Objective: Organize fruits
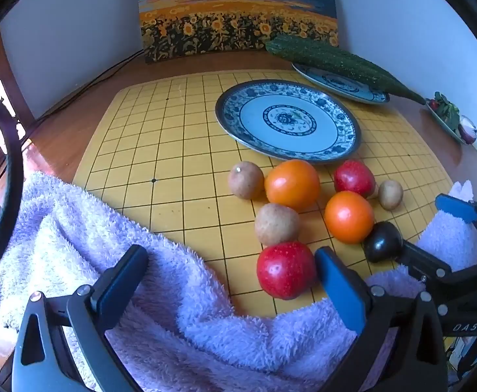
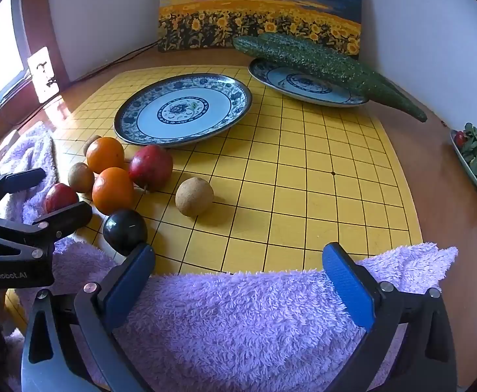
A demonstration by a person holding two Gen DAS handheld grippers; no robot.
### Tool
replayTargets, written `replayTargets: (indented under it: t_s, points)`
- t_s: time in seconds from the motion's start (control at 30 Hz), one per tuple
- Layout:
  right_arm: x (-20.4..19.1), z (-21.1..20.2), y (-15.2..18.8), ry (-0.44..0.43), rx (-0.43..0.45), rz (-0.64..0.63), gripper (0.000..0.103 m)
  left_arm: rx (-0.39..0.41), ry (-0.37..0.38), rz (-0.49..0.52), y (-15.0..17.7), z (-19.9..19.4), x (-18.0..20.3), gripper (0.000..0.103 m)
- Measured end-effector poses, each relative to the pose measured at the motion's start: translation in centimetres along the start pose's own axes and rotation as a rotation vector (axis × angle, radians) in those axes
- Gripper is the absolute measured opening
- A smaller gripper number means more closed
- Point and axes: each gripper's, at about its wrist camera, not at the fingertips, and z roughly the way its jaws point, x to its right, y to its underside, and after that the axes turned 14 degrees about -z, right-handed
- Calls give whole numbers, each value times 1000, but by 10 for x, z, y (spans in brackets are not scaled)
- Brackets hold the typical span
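Fruits lie in a cluster on a yellow grid board [image 1: 173, 150]: two oranges [image 1: 292, 184] [image 1: 349, 217], two red apples [image 1: 286, 269] [image 1: 354, 178], three brown kiwis [image 1: 245, 179] [image 1: 277, 224] [image 1: 390, 194] and a dark plum [image 1: 382, 241]. An empty blue-and-white plate [image 1: 287, 121] sits behind them. My left gripper [image 1: 232, 281] is open over a purple towel [image 1: 140, 261], its right finger beside the near apple. My right gripper [image 2: 238, 277] is open over the towel [image 2: 238, 320], its left finger near the plum [image 2: 125, 232]. One kiwi [image 2: 194, 196] lies apart.
A second plate [image 1: 339, 83] at the back right holds a long green cucumber [image 1: 336, 62]. A sunflower painting [image 1: 238, 13] leans on the wall. A small dish of greens [image 2: 473, 160] sits at the right table edge. A cable [image 1: 85, 85] runs along the back left.
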Motion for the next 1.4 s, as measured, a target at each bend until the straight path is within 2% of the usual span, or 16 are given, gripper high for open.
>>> replayTargets:
  t_s: [1.03, 1.4]
  points:
    - [0, 1, -1, 3, -3, 0, 103, 8, -4, 4, 7, 3, 0, 103]
    - [0, 2, -2, 12, -14, 14, 103, -13, 2, 27, 4, 6, 2, 103]
